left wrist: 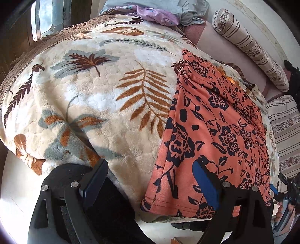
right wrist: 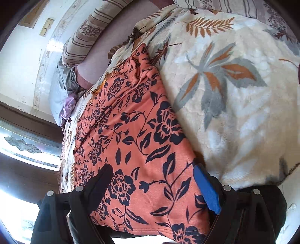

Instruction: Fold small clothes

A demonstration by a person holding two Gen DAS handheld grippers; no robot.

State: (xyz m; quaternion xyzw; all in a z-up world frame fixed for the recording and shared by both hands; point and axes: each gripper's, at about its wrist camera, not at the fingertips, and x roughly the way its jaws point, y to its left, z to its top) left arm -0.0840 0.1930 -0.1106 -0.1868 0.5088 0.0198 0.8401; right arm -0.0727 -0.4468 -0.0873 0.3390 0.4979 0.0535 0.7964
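Observation:
An orange garment with a black flower print (left wrist: 215, 131) lies flat on a cream leaf-patterned blanket (left wrist: 93, 97), its hem hanging at the bed's near edge. My left gripper (left wrist: 150, 176) is open and hovers over the garment's near left corner, one finger over the blanket and the blue-padded finger (left wrist: 205, 185) over the cloth. In the right wrist view the same garment (right wrist: 135, 131) fills the middle. My right gripper (right wrist: 152, 182) is open above its near edge, with cloth under both fingers and nothing pinched. Part of the right gripper (left wrist: 281, 195) and a hand show at the left wrist view's far right.
A striped bolster pillow (left wrist: 249, 48) lies along the wall beyond the garment. A pile of lilac and grey-blue clothes (left wrist: 159, 13) sits at the bed's far end. A window (left wrist: 46, 18) is at the far left, and pale floor (left wrist: 16, 187) lies below the bed's edge.

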